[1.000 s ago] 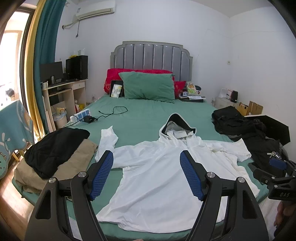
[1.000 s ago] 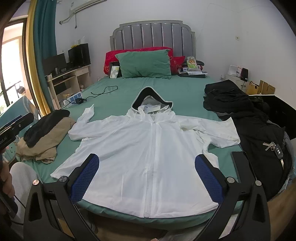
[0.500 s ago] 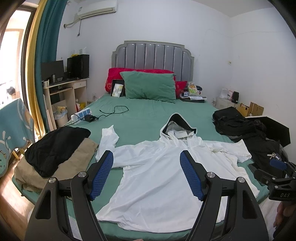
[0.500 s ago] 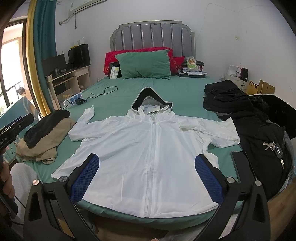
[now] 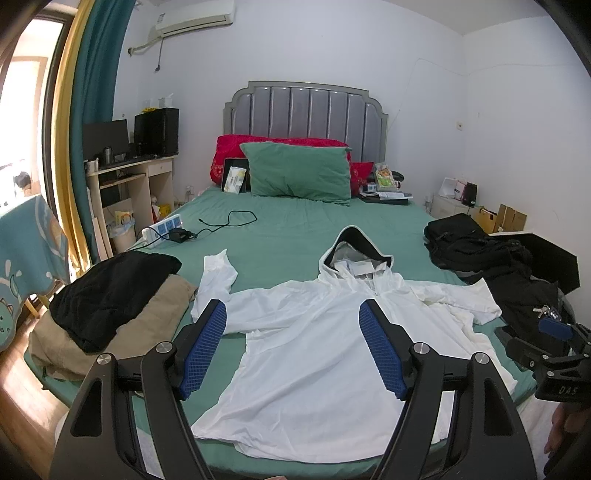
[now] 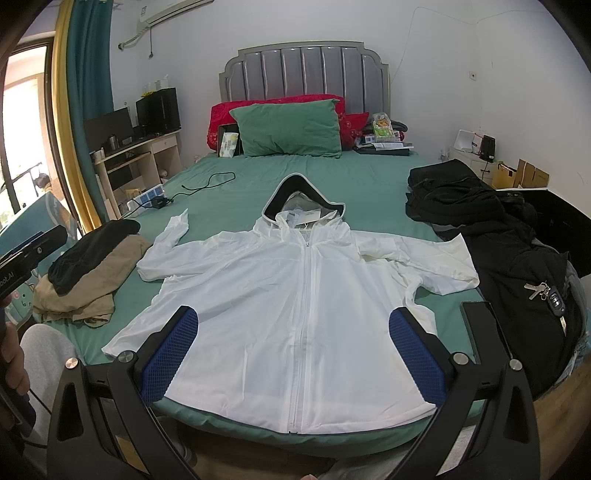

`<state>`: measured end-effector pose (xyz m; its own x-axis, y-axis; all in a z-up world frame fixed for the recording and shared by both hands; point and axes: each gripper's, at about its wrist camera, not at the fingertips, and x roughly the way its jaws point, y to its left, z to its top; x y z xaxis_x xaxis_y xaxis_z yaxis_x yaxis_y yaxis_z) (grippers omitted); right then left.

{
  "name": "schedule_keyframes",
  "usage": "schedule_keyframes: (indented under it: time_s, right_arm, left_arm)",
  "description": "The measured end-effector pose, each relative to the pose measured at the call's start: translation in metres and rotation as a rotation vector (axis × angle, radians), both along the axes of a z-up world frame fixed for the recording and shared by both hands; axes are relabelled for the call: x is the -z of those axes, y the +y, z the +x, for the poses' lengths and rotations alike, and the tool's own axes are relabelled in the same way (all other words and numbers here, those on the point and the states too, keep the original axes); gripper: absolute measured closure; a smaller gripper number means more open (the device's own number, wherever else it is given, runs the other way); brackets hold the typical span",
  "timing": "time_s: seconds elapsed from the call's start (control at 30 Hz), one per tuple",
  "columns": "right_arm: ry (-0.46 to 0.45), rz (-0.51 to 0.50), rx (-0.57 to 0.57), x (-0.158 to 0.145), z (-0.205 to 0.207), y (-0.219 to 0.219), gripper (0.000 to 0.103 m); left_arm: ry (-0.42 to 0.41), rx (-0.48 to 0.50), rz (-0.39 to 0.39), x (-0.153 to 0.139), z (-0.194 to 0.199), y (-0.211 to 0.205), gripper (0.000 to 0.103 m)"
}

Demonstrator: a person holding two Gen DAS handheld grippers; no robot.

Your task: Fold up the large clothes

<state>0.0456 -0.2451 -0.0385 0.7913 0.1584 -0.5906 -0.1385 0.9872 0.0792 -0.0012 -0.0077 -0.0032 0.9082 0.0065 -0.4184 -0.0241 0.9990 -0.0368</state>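
White walls close in a small bedroom, with an air conditioner [image 5: 192, 16] high in the upper left of the frame and a teal curtain [image 5: 99, 92] with a yellow edge down the left side. A bed [image 5: 295, 236] with a green sheet fills the middle, backed by a grey padded headboard [image 5: 306, 107]. Against the headboard lean a red pillow [image 5: 229, 155] and, in front of it, a green pillow [image 5: 299, 173]. A desk [image 5: 129, 177] with a dark monitor [image 5: 105, 138] stands left of the bed, and cardboard boxes [image 5: 511, 219] sit at the right wall. On the sheet, a black cable [image 5: 229, 221] runs from a power strip [image 5: 162, 229] near the left edge.

The white hooded jacket [image 6: 306, 306] lies flat and zipped on the near part of the bed, hood toward the pillows, sleeves spread to both sides, its hem at the bed's near edge. Left of it sits a pile of tan and black clothes [image 6: 85, 269]; right of it lies a heap of black clothes [image 6: 517, 251] with a set of keys [image 6: 546, 291] on top.

The left gripper [image 5: 291, 347] hangs above the jacket's left half, jaws wide apart with nothing between the blue pads. The right gripper [image 6: 295, 354] hangs over the jacket's lower front, jaws likewise spread wide and empty.
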Motion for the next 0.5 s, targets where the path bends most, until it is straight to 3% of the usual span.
schedule_keyframes:
  time_s: [0.5]
  right_arm:
    - [-0.001,0.000,0.000,0.0001,-0.0001,0.0002,0.001]
  left_arm:
    - [-0.002,0.000,0.000,0.0001,-0.0006,-0.0008,0.025]
